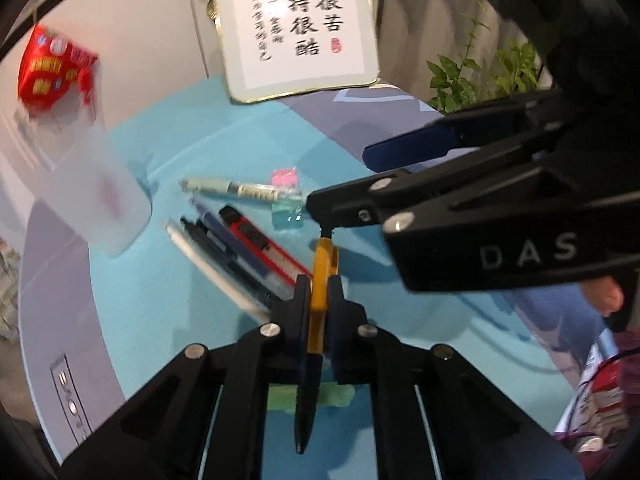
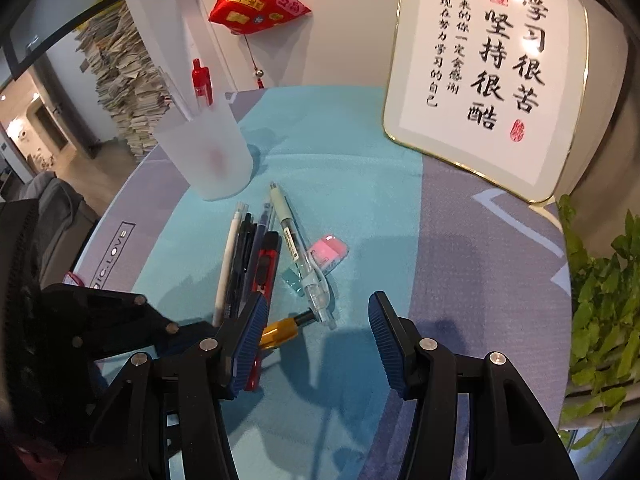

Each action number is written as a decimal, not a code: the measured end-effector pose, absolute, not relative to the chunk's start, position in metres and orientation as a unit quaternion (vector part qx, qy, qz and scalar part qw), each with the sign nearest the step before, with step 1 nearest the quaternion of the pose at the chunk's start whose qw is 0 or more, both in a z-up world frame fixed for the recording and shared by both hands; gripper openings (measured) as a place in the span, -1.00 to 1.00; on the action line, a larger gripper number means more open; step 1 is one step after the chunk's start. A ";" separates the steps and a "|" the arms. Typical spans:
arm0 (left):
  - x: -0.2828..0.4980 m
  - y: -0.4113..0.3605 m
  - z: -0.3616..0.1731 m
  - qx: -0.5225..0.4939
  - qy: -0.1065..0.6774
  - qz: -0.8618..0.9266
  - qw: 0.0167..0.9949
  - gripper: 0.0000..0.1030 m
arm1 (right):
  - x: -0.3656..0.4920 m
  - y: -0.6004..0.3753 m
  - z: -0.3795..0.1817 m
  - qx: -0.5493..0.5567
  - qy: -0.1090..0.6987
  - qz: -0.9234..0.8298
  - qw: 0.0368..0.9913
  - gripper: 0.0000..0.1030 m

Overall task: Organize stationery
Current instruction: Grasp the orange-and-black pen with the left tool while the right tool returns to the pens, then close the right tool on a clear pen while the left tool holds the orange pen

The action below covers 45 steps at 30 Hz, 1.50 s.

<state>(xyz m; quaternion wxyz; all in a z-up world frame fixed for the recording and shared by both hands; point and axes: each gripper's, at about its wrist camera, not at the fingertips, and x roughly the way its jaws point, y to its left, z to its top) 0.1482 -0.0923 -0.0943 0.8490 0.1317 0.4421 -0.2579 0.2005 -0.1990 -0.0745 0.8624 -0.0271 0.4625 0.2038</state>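
My left gripper (image 1: 320,288) is shut on a yellow pen (image 1: 322,280) with a black tip, held just above the mat; the pen also shows in the right wrist view (image 2: 280,330). My right gripper (image 2: 316,340) is open and empty above the mat, beside the left one (image 2: 120,332). A frosted pen cup (image 2: 210,148) holding a red pen (image 2: 202,82) stands at the back left. Several pens (image 2: 240,264), a red utility knife (image 2: 264,268), a clear green pen (image 2: 296,248), a pink eraser (image 2: 328,252) and a teal eraser (image 2: 294,280) lie on the mat.
A teal and grey mat (image 2: 360,160) covers the table. A framed calligraphy sign (image 2: 488,76) leans at the back right. A green plant (image 2: 600,300) stands at the right edge. A red ornament (image 2: 256,0) hangs on the wall.
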 end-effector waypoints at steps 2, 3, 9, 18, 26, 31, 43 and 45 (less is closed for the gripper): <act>0.150 -0.079 -0.092 0.103 0.458 -0.246 0.848 -0.88 | 0.201 -0.197 -0.076 -0.028 0.461 0.206 0.863 0.05; 0.151 -0.070 -0.091 0.087 0.466 -0.235 0.849 -0.88 | 0.201 -0.195 -0.077 -0.032 0.459 0.206 0.864 0.03; 0.148 -0.019 -0.082 0.024 0.474 -0.175 0.863 -0.88 | 0.205 -0.177 -0.083 -0.057 0.461 0.220 0.858 -0.57; 0.133 0.020 -0.093 -0.018 0.495 -0.127 0.860 -0.89 | 0.179 -0.178 -0.075 -0.065 0.465 0.211 0.857 -0.99; 0.126 0.020 -0.097 -0.006 0.491 -0.127 0.862 -0.88 | 0.144 -0.187 -0.070 -0.120 0.436 0.185 0.872 -0.85; 0.124 0.019 -0.101 -0.004 0.489 -0.120 0.864 -0.80 | 0.167 -0.166 -0.081 -0.134 0.442 0.188 0.867 -0.21; 0.128 0.015 -0.103 0.004 0.486 -0.117 0.866 -0.79 | 0.177 -0.164 -0.090 -0.093 0.475 0.192 0.853 -0.80; 0.127 0.017 -0.103 -0.002 0.488 -0.117 0.865 -0.84 | 0.158 -0.173 -0.086 -0.097 0.479 0.193 0.851 -0.80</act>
